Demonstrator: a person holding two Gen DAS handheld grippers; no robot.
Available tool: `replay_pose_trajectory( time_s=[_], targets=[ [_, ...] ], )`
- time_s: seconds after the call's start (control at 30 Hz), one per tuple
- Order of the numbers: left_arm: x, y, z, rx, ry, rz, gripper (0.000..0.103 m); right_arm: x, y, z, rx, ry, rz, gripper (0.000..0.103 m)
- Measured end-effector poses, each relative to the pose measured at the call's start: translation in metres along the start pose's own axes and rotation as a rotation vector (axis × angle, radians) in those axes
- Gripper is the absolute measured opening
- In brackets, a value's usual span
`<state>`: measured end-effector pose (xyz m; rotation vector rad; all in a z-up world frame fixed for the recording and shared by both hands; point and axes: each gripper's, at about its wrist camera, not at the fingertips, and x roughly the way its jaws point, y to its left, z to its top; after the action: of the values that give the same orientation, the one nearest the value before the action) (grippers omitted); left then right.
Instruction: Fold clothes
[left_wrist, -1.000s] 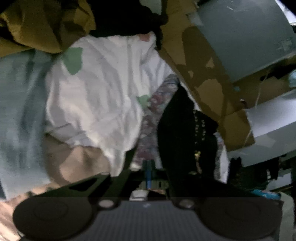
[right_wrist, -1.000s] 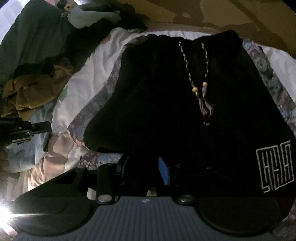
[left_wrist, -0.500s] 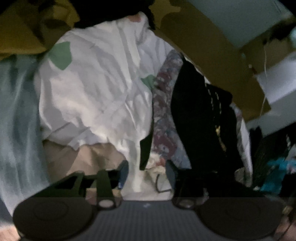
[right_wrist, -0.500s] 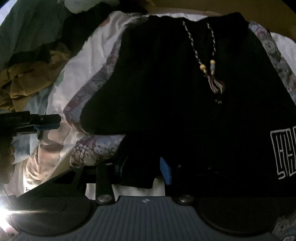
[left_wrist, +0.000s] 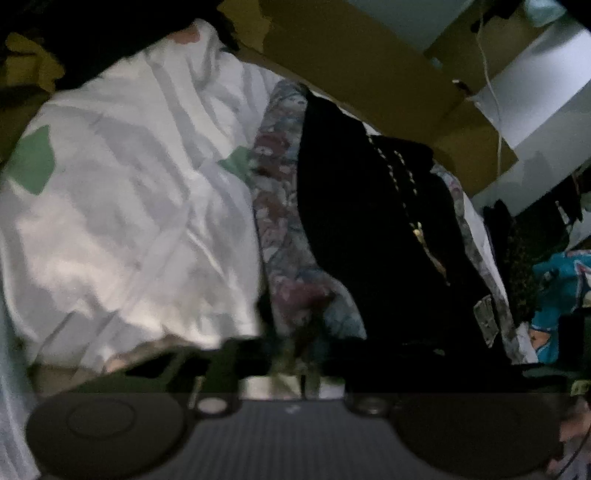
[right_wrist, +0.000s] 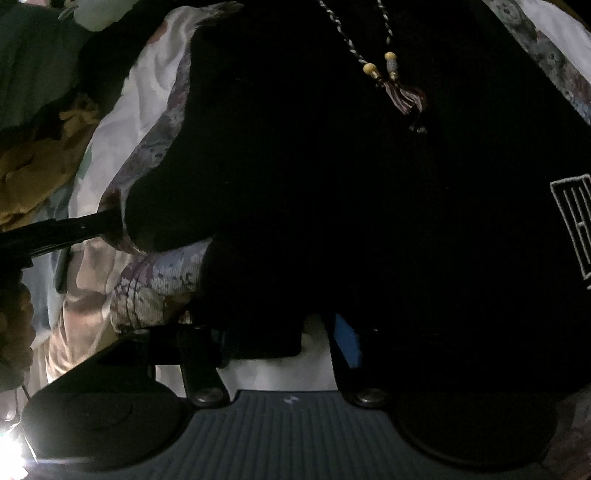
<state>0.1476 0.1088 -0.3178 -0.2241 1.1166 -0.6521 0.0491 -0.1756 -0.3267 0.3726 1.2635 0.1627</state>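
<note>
Black shorts (right_wrist: 332, 177) with beaded drawstring (right_wrist: 384, 66) lie flat on floral cloth (left_wrist: 284, 236) over a white sheet (left_wrist: 129, 221). Your left gripper (left_wrist: 291, 354) has just closed, pinching the floral cloth's edge. Your right gripper (right_wrist: 280, 339) has just been opening; the shorts' hem sits between its jaws, unpressed.

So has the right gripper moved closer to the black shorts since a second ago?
Yes. The right gripper has dropped toward the black shorts; their drawstring tassel now sits higher in view.
</note>
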Motion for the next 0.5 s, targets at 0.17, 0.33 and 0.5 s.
replay_pose_trajectory(
  time_s=[0.17,0.33,0.5],
  targets=[
    [-0.005,-0.006,0.023,-0.009,-0.011,-0.086,0.006,0.004,0.004,0.004,-0.006,0.003,0.011,0.016],
    [-0.003,-0.018,0.06,0.003,-0.01,-0.14,0.005,-0.005,0.005,0.007,-0.029,0.024,0.042,0.005],
    [0.017,-0.038,0.091,0.057,0.013,-0.155,0.004,-0.03,0.003,0.013,-0.073,0.023,0.031,0.004]
  ],
)
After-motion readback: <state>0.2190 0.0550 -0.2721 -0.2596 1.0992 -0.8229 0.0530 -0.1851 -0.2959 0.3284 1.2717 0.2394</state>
